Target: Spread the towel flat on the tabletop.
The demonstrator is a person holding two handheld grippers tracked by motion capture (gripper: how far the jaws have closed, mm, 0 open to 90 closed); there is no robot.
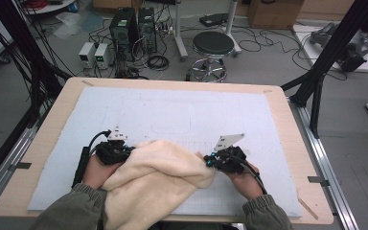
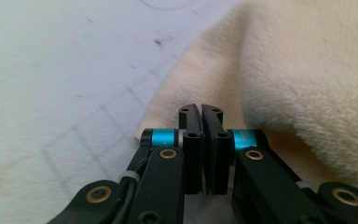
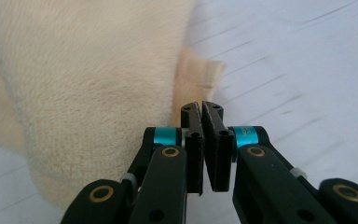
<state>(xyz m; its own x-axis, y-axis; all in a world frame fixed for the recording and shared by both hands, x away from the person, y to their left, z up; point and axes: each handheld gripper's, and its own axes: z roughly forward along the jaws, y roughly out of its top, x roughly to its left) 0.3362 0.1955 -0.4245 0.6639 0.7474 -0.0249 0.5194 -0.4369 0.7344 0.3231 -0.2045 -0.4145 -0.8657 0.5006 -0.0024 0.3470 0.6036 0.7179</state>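
A cream fluffy towel (image 1: pixel 158 177) lies bunched at the table's near edge, between my two grippers, and hangs off the front toward the person. My left gripper (image 1: pixel 127 149) sits at the towel's left edge. In the left gripper view (image 2: pixel 200 109) its jaws are shut, with the towel's (image 2: pixel 307 70) thin hem running in under the tips. My right gripper (image 1: pixel 207 160) is at the towel's right corner. In the right gripper view (image 3: pixel 200 106) its jaws are shut too, and a small hem tab of the towel (image 3: pixel 88 84) meets the tips.
A white gridded mat (image 1: pixel 182 110) covers the wooden table (image 1: pixel 280 115) and stretches flat beyond the towel. Behind the table stand a black stool (image 1: pixel 213 45), computer towers (image 1: pixel 124 26) and cables on the floor. Black frame posts (image 1: pixel 333 48) rise at the right.
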